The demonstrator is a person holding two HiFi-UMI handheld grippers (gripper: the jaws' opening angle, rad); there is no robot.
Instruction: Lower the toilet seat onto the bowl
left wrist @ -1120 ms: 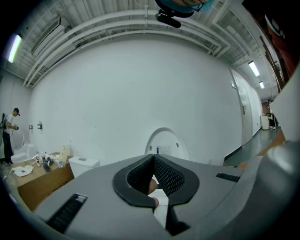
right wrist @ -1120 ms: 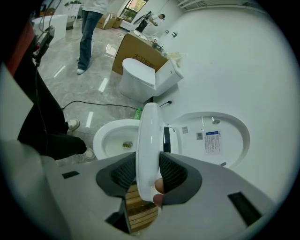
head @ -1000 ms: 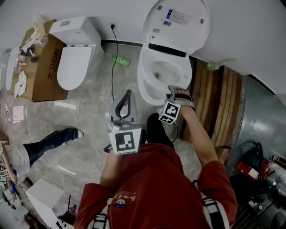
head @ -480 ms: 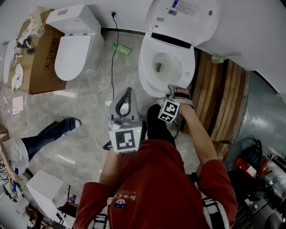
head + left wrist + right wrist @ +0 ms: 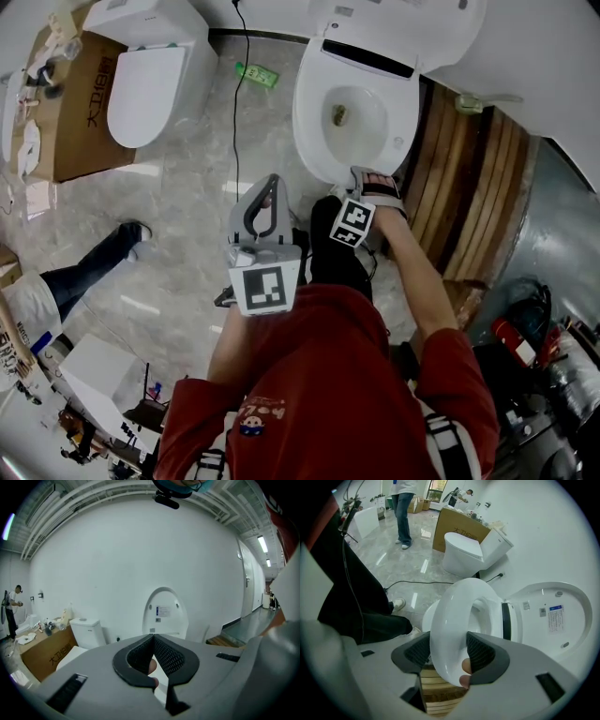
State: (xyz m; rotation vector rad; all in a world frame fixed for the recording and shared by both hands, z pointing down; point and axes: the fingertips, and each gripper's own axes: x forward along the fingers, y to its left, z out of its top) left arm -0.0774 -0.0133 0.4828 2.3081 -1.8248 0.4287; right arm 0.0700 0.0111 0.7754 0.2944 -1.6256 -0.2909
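Toilet seat (image 5: 450, 620) is gripped at its front edge by the right gripper (image 5: 449, 652) and tilted above the bowl (image 5: 427, 617), presumably so its descent can be controlled. The left gripper (image 5: 152, 639), closed and empty, is held beside the bowl, seemingly unneeded.

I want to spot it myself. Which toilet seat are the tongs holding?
Find the wooden boards; the toilet beside them has its lid up. Its white ring seat sits between the right tongs. The other toilet, by the cardboard box, is closed.
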